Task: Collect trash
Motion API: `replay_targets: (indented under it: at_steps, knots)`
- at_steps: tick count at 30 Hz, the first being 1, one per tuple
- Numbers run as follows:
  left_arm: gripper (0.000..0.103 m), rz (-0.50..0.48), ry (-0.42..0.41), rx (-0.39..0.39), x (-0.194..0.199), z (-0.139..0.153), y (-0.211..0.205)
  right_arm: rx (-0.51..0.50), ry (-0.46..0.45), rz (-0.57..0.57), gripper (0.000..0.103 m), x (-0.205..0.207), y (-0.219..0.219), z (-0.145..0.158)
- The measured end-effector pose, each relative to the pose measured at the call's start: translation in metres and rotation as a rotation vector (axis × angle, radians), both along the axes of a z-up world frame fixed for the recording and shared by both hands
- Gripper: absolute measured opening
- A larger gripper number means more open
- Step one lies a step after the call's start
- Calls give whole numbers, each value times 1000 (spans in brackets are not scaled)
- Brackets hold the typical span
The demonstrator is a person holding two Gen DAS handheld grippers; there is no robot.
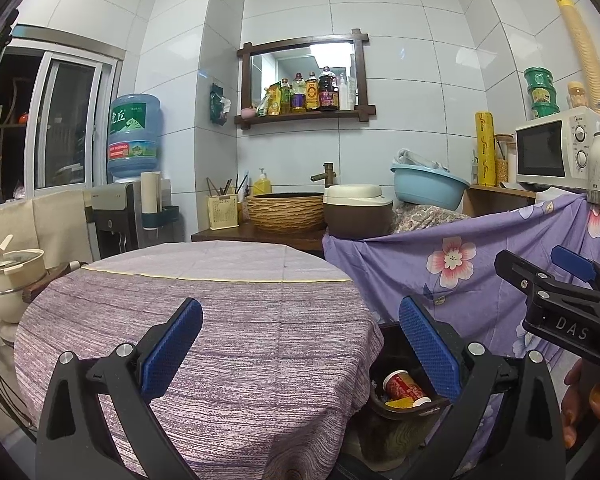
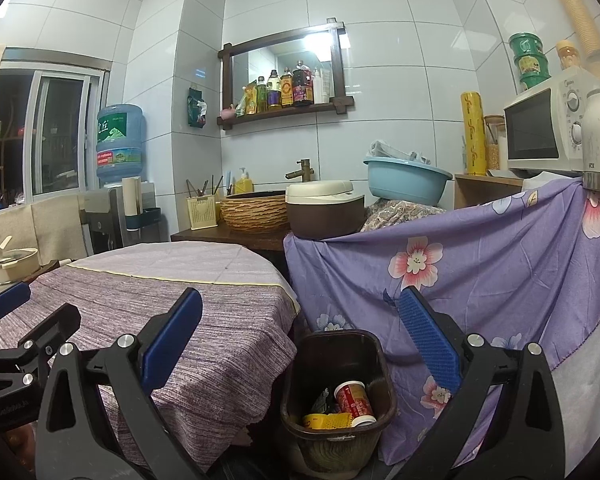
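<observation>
A dark brown trash bin (image 2: pixel 374 364) stands on the floor between the round table and the draped counter. Inside it lie a red paper cup (image 2: pixel 354 398) and a yellow wrapper (image 2: pixel 326 421). The bin (image 1: pixel 392 344), the cup (image 1: pixel 405 388) and the wrapper (image 1: pixel 398 403) also show in the left wrist view. My left gripper (image 1: pixel 300 344) is open and empty above the table's right part. My right gripper (image 2: pixel 300 344) is open and empty above the bin. The right gripper's body (image 1: pixel 560 292) shows at the left view's right edge.
A round table with a purple striped cloth (image 1: pixel 220 320) fills the left. A purple flowered sheet (image 2: pixel 480 272) drapes the counter on the right. Behind stand a rice cooker (image 2: pixel 324 210), woven basket (image 2: pixel 254 212), blue basin (image 2: pixel 406 180), microwave (image 2: pixel 540 128) and water dispenser (image 1: pixel 134 136).
</observation>
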State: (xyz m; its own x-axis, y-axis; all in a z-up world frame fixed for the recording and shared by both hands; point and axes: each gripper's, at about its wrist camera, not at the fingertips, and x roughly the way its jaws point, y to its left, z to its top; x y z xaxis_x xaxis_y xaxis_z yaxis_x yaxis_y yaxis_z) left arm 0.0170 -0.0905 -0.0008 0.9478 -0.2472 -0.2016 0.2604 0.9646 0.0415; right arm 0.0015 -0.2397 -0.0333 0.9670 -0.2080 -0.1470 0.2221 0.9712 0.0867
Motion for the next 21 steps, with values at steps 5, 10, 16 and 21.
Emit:
replay_targets:
  at_steps: [5, 10, 16, 21]
  knots:
    - [98, 0, -2, 4, -1, 0, 0, 1, 1, -2, 97, 0, 1, -1]
    - [98, 1, 1, 4, -1, 1, 0, 1, 2, -2, 97, 0, 1, -1]
    - [98, 1, 0, 5, 0, 1, 0, 2, 3, -3, 97, 0, 1, -2]
    - [98, 1, 0, 5, 0, 1, 0, 3, 3, -2, 97, 0, 1, -2]
